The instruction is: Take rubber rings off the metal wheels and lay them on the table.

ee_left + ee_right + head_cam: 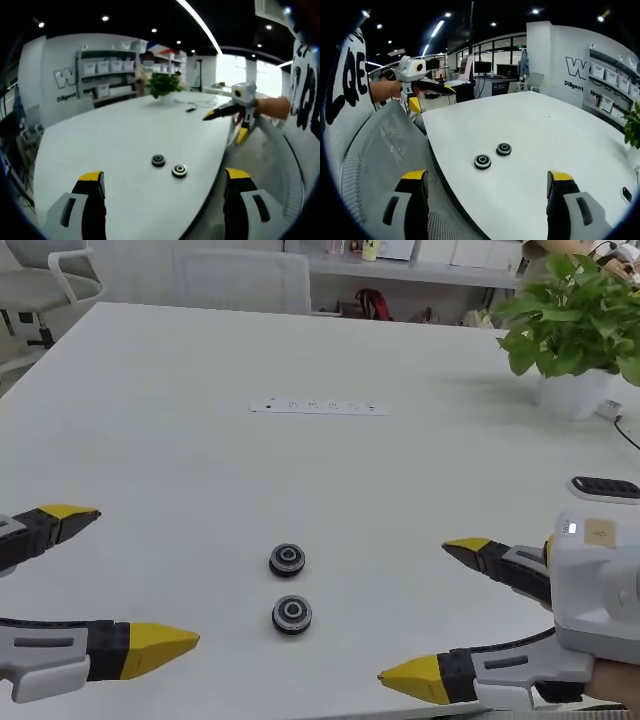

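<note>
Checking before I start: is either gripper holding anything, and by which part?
Nothing is held. The left gripper and right gripper are both open, clear of the two wheels lying on the table.

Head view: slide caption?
Open left gripper and open right gripper flank two metal wheels on a white table.

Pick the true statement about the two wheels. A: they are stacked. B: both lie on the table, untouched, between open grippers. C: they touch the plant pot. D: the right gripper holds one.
B: the far wheel and near wheel lie apart on the table, the left gripper and right gripper open either side, touching neither.
</note>
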Demonstrator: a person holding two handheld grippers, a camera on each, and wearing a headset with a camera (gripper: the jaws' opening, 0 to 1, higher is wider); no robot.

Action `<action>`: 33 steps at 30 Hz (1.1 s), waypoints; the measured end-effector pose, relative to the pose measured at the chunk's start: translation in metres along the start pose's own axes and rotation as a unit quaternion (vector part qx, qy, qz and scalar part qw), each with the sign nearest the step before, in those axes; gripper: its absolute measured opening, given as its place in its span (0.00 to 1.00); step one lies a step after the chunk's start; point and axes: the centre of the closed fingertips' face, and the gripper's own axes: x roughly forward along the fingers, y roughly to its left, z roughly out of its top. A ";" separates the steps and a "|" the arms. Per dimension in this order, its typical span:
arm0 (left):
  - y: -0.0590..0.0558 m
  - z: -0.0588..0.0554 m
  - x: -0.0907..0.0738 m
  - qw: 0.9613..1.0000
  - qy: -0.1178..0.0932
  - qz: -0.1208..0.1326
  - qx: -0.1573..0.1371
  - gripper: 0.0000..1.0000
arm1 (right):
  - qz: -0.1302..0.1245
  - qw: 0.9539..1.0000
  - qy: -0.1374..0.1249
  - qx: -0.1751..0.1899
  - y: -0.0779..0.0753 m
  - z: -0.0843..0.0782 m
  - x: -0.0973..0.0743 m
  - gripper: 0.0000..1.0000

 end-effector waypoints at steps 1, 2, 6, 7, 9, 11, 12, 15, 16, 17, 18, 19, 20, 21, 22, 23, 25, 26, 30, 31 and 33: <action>0.000 0.000 0.000 1.000 0.000 -0.001 -0.001 1.00 | 0.000 1.000 -0.001 0.000 -0.001 0.000 0.000 0.95; 0.000 0.000 0.000 1.000 -0.001 -0.002 -0.003 1.00 | -0.001 1.000 -0.002 0.000 -0.001 0.001 0.000 0.95; 0.000 0.002 -0.001 1.000 -0.003 -0.004 -0.004 1.00 | -0.001 1.000 -0.003 0.000 -0.001 0.002 0.001 0.95; 0.000 0.002 0.000 1.000 -0.003 -0.003 -0.001 1.00 | 0.000 1.000 -0.003 -0.001 -0.001 0.002 0.001 0.95; 0.001 0.002 0.000 1.000 -0.002 -0.003 -0.001 1.00 | 0.001 1.000 -0.004 -0.001 0.000 0.001 0.002 0.95; 0.001 0.002 0.000 1.000 -0.003 -0.003 -0.003 1.00 | 0.002 1.000 -0.004 -0.002 0.000 0.001 0.003 0.95; 0.001 0.002 0.000 1.000 -0.004 -0.003 -0.003 1.00 | 0.002 1.000 -0.004 -0.002 0.000 0.001 0.002 0.95; 0.001 -0.001 0.001 1.000 0.000 -0.004 0.000 1.00 | 0.001 1.000 -0.006 0.001 -0.001 0.001 0.002 0.95; 0.001 -0.002 0.002 1.000 0.001 -0.004 0.001 1.00 | 0.001 1.000 -0.006 0.001 -0.002 0.001 0.002 0.95; 0.001 -0.002 0.003 1.000 0.001 -0.004 0.002 1.00 | 0.001 1.000 -0.005 0.002 -0.002 0.001 0.002 0.95; 0.001 -0.002 0.003 1.000 0.001 -0.005 0.002 1.00 | 0.001 1.000 -0.005 0.002 -0.002 0.001 0.002 0.95; 0.001 -0.001 0.003 1.000 0.000 -0.005 0.001 1.00 | 0.003 1.000 -0.006 0.003 -0.002 0.001 0.002 0.95; 0.001 -0.001 0.004 1.000 -0.001 -0.005 0.001 1.00 | 0.004 1.000 -0.007 0.003 -0.001 0.002 0.002 0.95; 0.001 -0.001 0.004 1.000 -0.002 -0.005 0.001 1.00 | 0.005 1.000 -0.008 0.003 -0.002 0.002 0.002 0.95; 0.001 0.000 0.004 1.000 -0.003 -0.006 0.002 1.00 | 0.005 1.000 -0.008 0.003 -0.002 0.002 0.002 0.95; 0.001 0.000 0.004 1.000 -0.003 -0.007 0.001 1.00 | 0.005 1.000 -0.008 0.002 -0.002 0.003 0.002 0.95; 0.000 0.002 0.005 1.000 -0.008 -0.010 -0.002 1.00 | 0.004 1.000 -0.007 0.001 -0.004 0.003 0.002 0.95; 0.000 0.002 0.005 1.000 -0.009 -0.010 -0.002 1.00 | 0.004 1.000 -0.007 0.001 -0.005 0.003 0.002 0.95; -0.001 0.001 0.005 1.000 -0.005 -0.012 0.007 1.00 | 0.006 1.000 -0.009 -0.001 -0.005 0.005 0.004 0.95; -0.001 0.001 0.005 1.000 -0.004 -0.013 0.009 1.00 | 0.007 1.000 -0.010 -0.003 -0.005 0.006 0.004 0.95; -0.001 0.002 0.006 1.000 -0.004 -0.013 0.012 1.00 | 0.009 1.000 -0.010 -0.008 -0.005 0.007 0.005 0.95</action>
